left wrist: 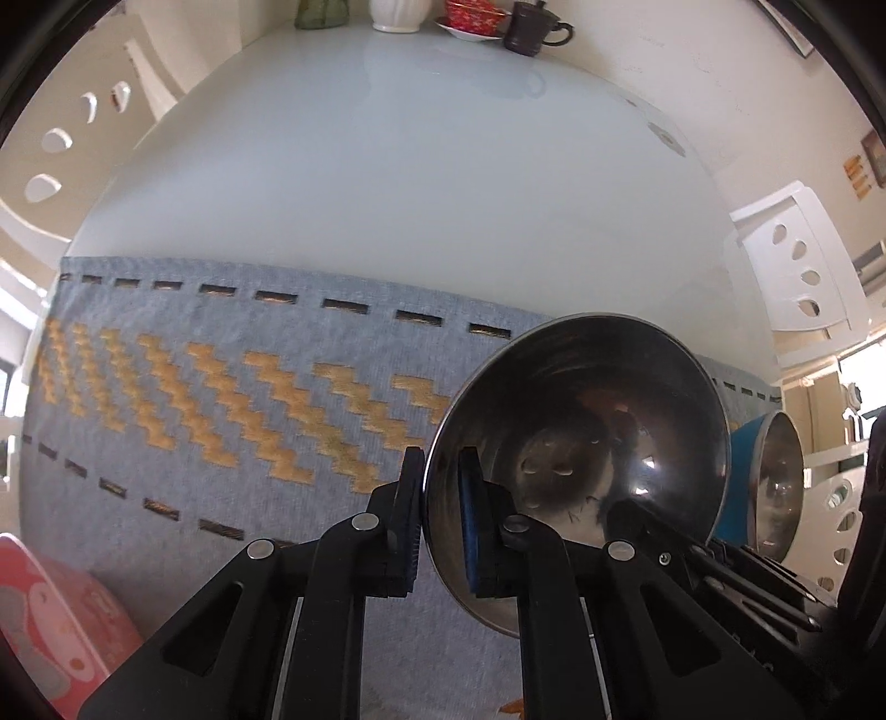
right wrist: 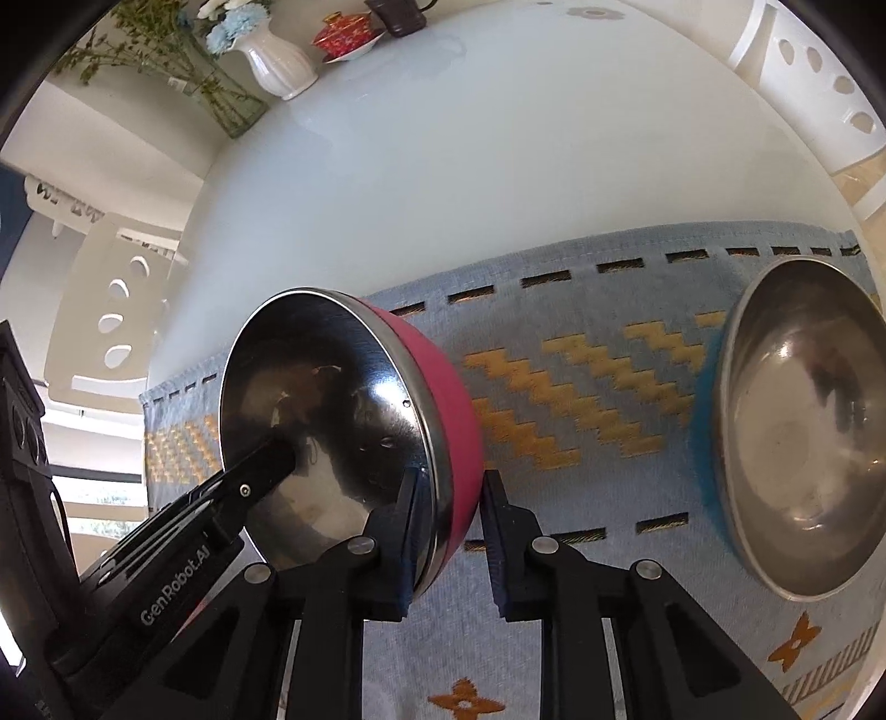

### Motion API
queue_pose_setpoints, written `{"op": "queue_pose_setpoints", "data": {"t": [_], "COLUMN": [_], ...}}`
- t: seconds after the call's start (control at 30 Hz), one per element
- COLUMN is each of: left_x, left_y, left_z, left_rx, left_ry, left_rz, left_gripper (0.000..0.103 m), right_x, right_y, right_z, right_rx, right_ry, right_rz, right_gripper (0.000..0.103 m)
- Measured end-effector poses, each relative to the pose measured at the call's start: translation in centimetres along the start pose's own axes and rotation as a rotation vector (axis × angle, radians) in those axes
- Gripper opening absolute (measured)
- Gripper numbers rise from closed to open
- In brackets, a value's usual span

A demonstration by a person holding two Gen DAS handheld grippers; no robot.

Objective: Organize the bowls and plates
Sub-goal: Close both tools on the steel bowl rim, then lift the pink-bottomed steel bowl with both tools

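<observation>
A steel-lined bowl with a red outside (right wrist: 343, 421) is held tilted above the cloth; it also shows in the left wrist view (left wrist: 581, 459). My left gripper (left wrist: 440, 520) is shut on its rim at one side. My right gripper (right wrist: 448, 531) straddles the opposite rim, jaws around the wall with a gap on the outer side, so I cannot tell if it grips. A second steel bowl with a blue outside (right wrist: 803, 426) sits on the cloth to the right; it also shows in the left wrist view (left wrist: 775, 482).
A blue-grey cloth with yellow zigzags (left wrist: 221, 399) covers the near part of a white table (left wrist: 415, 166). At the far end stand a white vase (right wrist: 277, 61), a red lidded cup on a saucer (right wrist: 346, 33) and a dark mug (left wrist: 531, 27). White chairs (left wrist: 797, 260) flank the table.
</observation>
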State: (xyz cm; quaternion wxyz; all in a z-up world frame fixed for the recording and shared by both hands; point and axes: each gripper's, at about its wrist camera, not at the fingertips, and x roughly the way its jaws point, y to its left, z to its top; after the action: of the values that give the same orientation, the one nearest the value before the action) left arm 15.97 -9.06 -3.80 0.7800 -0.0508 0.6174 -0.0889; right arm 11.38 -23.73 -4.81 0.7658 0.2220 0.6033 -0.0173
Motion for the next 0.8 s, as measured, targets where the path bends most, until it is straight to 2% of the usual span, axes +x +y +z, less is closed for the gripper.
{"op": "queue_pose_setpoints", "data": {"t": [0.8], "left_x": [-6.1], "left_y": [3.2], "left_z": [-3.0], "left_rx": [-0.011], "left_ry": [-0.057], "left_rz": [-0.013], "left_gripper": [0.009], "right_x": [-2.9], "right_y": [2.7], "right_z": [-2.2], "right_rx": [-0.031], "right_ry": [0.009], "right_rz": [0.023], "right_gripper": [0.02]}}
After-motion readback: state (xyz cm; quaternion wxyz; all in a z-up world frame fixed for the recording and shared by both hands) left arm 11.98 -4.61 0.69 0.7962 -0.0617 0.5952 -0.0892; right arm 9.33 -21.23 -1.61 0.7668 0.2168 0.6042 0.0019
